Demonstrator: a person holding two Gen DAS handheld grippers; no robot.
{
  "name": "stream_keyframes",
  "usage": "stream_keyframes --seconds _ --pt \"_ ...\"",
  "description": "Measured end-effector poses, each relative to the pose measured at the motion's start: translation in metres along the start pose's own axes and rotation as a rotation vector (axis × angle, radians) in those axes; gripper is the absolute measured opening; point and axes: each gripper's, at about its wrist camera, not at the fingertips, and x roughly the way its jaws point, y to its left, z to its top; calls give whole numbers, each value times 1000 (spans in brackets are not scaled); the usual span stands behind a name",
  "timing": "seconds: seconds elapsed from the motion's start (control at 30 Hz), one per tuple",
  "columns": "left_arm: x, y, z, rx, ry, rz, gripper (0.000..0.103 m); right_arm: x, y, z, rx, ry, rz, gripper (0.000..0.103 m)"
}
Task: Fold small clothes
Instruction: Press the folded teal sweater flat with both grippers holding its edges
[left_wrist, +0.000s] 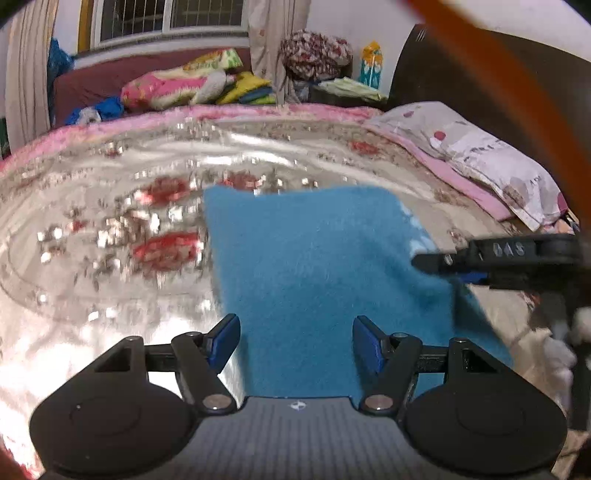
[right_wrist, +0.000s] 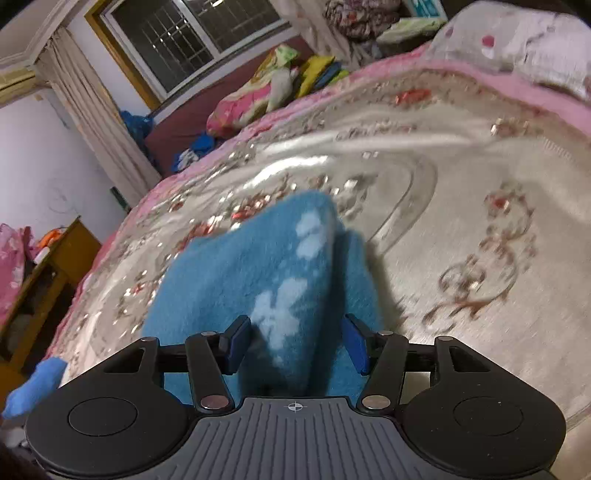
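Note:
A small blue fleece garment (left_wrist: 314, 266) lies on the floral bedspread (left_wrist: 110, 229). My left gripper (left_wrist: 295, 341) is open just above its near edge, with nothing between the blue pads. The right gripper (left_wrist: 439, 264) enters from the right at the garment's right edge, where the cloth is lifted. In the right wrist view the garment (right_wrist: 258, 269) rises in a raised fold with pale blue patches between the jaws of my right gripper (right_wrist: 295, 343). The jaws stand apart with the fold between them; whether the pads press the cloth is hidden.
A patterned pillow (left_wrist: 480, 155) lies at the bed's right side by a dark headboard (left_wrist: 461, 74). Piled bedding (left_wrist: 173, 85) sits beyond the bed's far edge under a window. A wooden table (right_wrist: 48, 273) stands left of the bed. An orange strap (left_wrist: 517, 92) crosses top right.

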Motion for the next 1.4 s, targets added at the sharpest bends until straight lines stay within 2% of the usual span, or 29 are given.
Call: stream_keyframes --seconds 0.03,0.1,0.27,0.43,0.57,0.67,0.77,0.8,0.87,0.93,1.07,1.13,1.17,1.2,1.27,1.33,1.37,1.4 --pt "1 -3 4 5 -15 3 71 -3 0 0 -1 9 37 32" --pt "2 -10 13 12 -41 -5 72 -8 -2 3 13 1 67 23" --pt "11 -23 25 15 -88 -19 73 -26 -17 16 84 -59 131 14" --pt "39 -33 19 60 -64 32 74 -11 -37 5 147 -28 81 12" --pt "28 -37 24 62 -94 -13 74 -23 -33 9 113 -64 82 11" --pt "29 -34 28 40 -116 -3 74 -18 -38 7 128 -56 64 11" --pt "39 -31 27 8 -89 -16 74 -21 -38 7 134 -62 71 11" --pt "44 -33 25 19 -76 -11 74 -22 -36 7 121 -67 67 11" --pt "53 -45 20 117 -54 26 75 -17 -41 5 127 -47 57 11" --pt "57 -53 18 161 -47 48 79 -13 -42 4 114 -40 44 11" --pt "55 -48 19 133 -41 31 79 -16 -30 4 52 -56 27 24" --pt "54 -48 17 135 -42 29 79 -13 -28 9 56 -60 52 33" --pt "54 -48 17 135 -41 33 79 -8 -27 12 64 -49 60 44" --pt "54 -49 17 135 -38 38 79 -1 -25 14 73 -41 65 48" --pt "55 -51 19 139 -31 45 80 14 -21 14 65 -16 70 52" --pt "53 -51 23 135 -27 44 79 16 -21 9 76 -36 62 46" --pt "49 -51 24 130 -31 38 79 14 -23 11 90 -33 71 28" --pt "44 -51 26 119 -47 24 79 7 -26 15 116 -34 96 20"
